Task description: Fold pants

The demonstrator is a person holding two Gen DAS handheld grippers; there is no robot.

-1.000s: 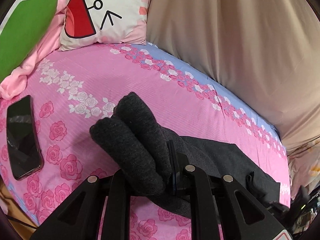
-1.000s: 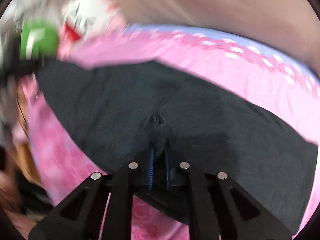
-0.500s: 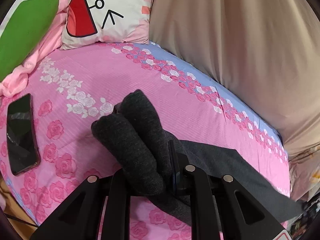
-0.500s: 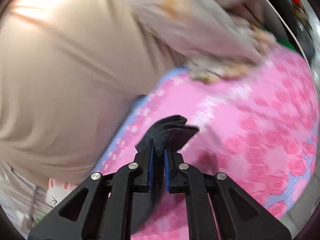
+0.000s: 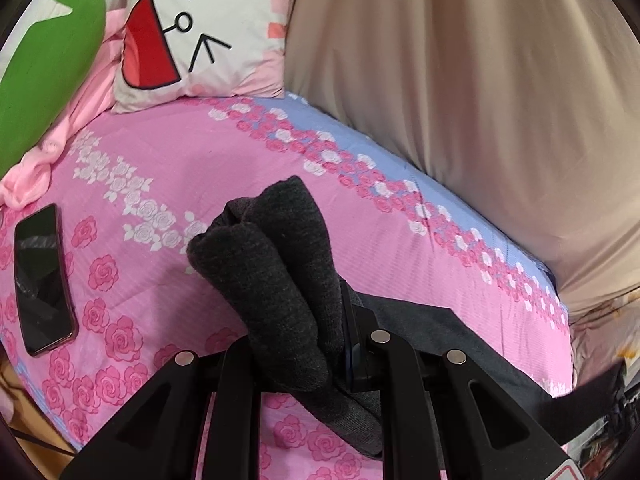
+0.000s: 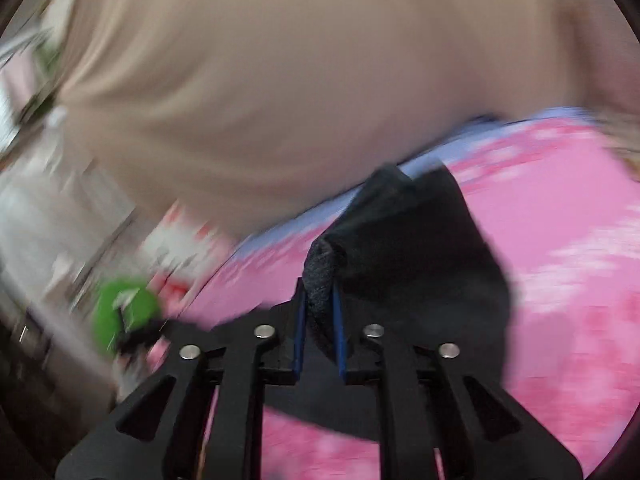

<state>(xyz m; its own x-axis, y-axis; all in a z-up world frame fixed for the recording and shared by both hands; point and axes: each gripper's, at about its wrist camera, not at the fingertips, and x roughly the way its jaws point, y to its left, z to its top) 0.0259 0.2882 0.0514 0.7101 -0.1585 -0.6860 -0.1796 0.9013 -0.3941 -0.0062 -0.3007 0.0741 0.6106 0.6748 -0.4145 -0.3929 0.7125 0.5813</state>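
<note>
The pants [image 5: 280, 280] are dark charcoal grey. The bedsheet [image 5: 200, 152] is pink, printed with deeper pink and white roses — its far edge pale blue. Pillow [image 5: 192, 24]: white, red mouth, black lines. Phone [image 5: 42, 278] — glossy black.

No readable text, label, brand or number shows in either view.
</note>
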